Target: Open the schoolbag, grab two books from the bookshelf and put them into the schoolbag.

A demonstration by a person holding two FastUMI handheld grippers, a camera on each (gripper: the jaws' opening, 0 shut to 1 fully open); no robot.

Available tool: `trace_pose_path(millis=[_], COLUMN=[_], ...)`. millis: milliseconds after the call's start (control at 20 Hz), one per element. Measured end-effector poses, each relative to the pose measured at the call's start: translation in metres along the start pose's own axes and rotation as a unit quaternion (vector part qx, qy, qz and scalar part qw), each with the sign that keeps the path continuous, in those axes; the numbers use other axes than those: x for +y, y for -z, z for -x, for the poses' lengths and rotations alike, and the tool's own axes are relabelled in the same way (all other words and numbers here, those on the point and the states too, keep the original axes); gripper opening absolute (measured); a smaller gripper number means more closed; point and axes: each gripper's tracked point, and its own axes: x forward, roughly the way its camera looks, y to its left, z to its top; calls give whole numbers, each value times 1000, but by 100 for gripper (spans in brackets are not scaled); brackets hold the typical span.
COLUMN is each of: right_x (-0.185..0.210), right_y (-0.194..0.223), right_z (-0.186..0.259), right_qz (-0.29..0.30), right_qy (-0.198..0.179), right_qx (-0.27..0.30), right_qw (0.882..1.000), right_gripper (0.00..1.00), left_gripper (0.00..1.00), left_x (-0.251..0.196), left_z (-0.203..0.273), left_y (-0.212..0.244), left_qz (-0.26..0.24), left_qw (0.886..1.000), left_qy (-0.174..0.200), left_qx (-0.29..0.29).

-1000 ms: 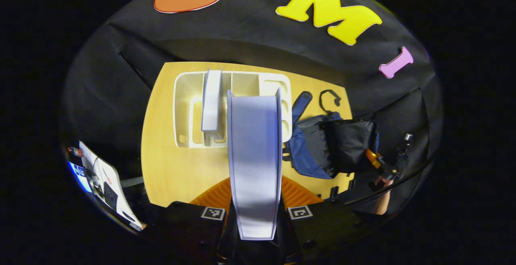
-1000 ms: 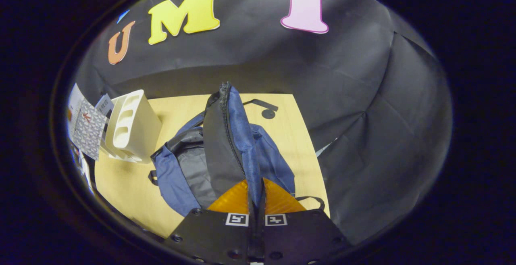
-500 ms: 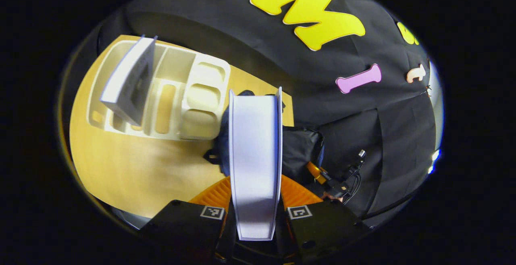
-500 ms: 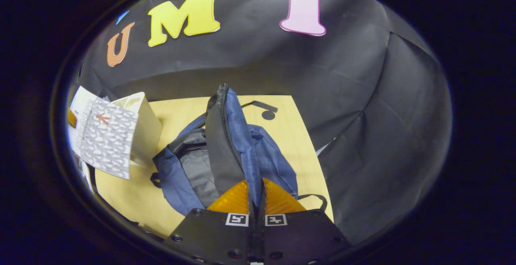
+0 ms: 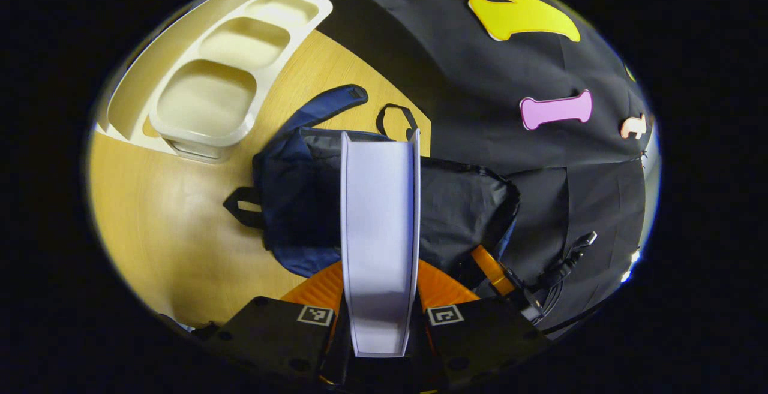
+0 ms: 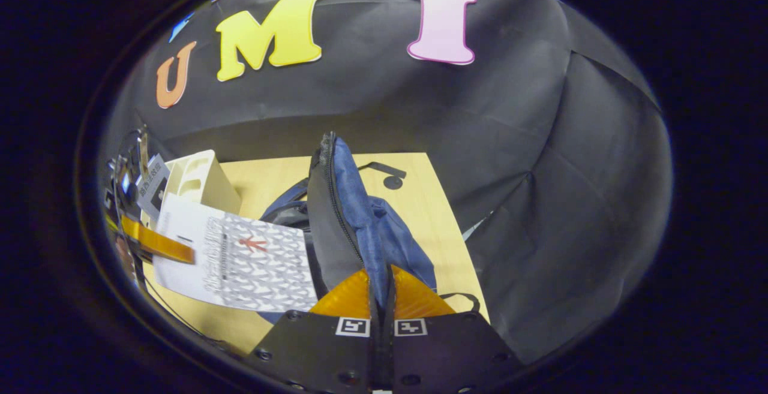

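Note:
My left gripper (image 5: 379, 280) is shut on a pale book (image 5: 378, 220), seen edge-on and held over the open mouth of the dark blue and black schoolbag (image 5: 300, 208). In the right gripper view the same book (image 6: 252, 265) shows its patterned cover, lying flat above the bag's opening, with the left gripper (image 6: 157, 245) clamped on its left end. My right gripper (image 6: 381, 283) is shut on the bag's raised zipped flap (image 6: 342, 202) and holds it upright. The cream bookshelf (image 5: 210, 94) stands left of the bag.
The bag lies on a light wooden table (image 5: 168, 232) whose right edge meets the black cloth wall. A shoulder strap (image 5: 324, 103) and a loop handle (image 5: 396, 121) lie behind the bag. What looks like another book (image 6: 153, 181) stands by the bookshelf (image 6: 195, 184).
The left gripper has carried the book away from the bookshelf, to the right and down over the bag's opening. The right gripper has kept the flap raised, barely moving.

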Motion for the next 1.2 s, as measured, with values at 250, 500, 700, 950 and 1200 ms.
trace_pose_path(millis=[250,500,700,950,1200], right_x=[-5,-6,-4,-4,-3], right_y=[-6,-6,-13,-13,-9], right_z=[3,0,0,-2,-8], right_qz=[2,5,26,31,27], right_qy=[2,3,8,6,3], right_qx=[-2,4,-3,1,11], right_qw=[1000,1000,1000,999,1000], right_gripper=[0,0,0,3,0], left_gripper=[43,43,43,45,55], left_x=[5,7,3,10,27], left_z=[-54,-109,-139,-159,-159], left_y=[0,7,10,8,8], left_qz=[26,22,21,34,23], left_qw=[999,996,993,989,993], left_qy=[45,88,117,146,113], left_qx=[-12,-14,-7,8,19])
